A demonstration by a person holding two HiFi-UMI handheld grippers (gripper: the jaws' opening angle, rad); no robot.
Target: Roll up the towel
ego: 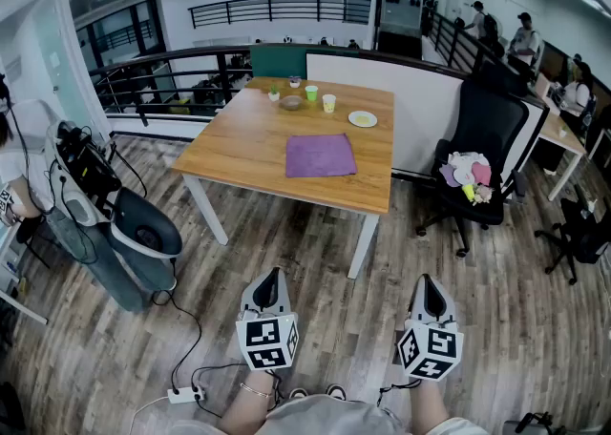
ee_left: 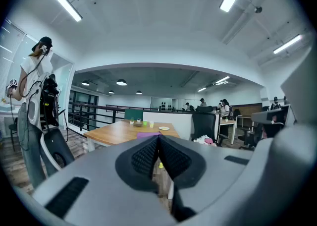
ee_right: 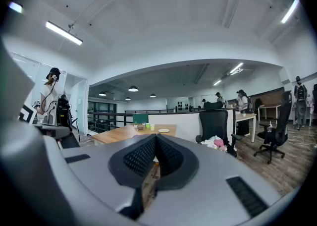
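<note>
Head view: the purple towel [ego: 321,155] lies flat on the far table [ego: 239,137], well apart from the left hand-held gripper [ego: 270,278] and right hand-held gripper [ego: 427,282], both closed and empty, apparently because rolling hasn't started.

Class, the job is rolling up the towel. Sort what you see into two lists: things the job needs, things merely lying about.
For the job: purple towel, flat on the wooden table; left gripper and right gripper, both shut, empty, away from the table.

Lying about: plate, green cup, yellow cup, bowl, black office chair holding a heap of cloths.
</note>
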